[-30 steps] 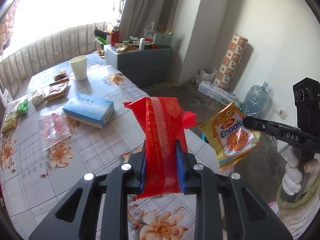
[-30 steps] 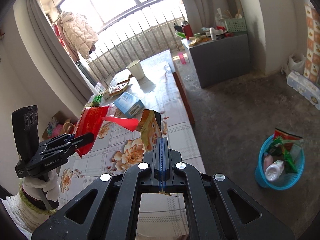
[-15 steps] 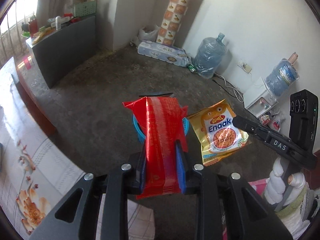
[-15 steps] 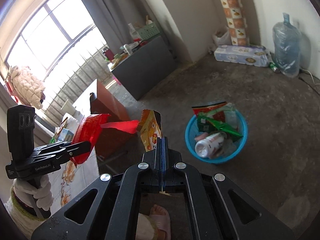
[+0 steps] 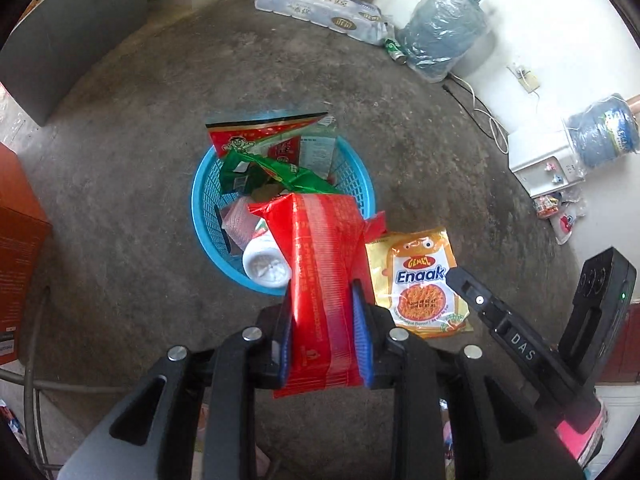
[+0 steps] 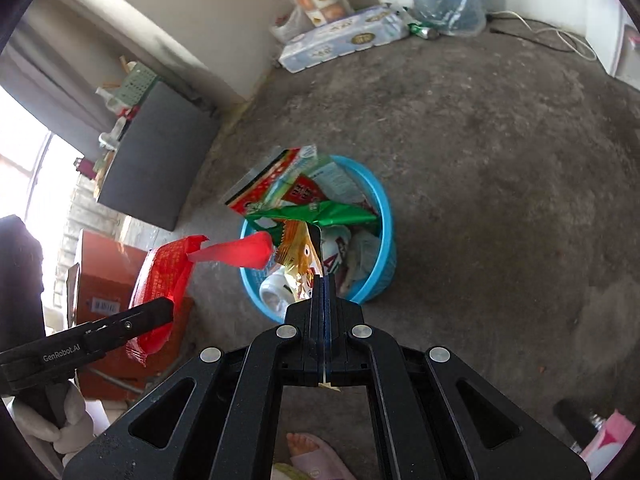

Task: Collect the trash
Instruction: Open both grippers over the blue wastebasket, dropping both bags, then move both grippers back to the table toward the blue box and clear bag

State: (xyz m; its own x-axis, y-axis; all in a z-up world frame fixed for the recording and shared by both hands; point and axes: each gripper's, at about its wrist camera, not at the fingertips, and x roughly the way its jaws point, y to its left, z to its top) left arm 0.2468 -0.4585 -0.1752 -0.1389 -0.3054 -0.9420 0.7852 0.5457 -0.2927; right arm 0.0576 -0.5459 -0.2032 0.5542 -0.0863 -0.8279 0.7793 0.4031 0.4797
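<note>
Clamping the red wrapper at frame center, left gripper fingers sit partly apart w/ it between, above blue basket. Right gripper fingers pressed together on yellow Enaak packet, lower right of basket.

From above, both our wrist cameras look steeply down along their fingers at the concrete floor. Both views share the blue trash basket, close below, and the toilet-roll pack by the wall.
</note>
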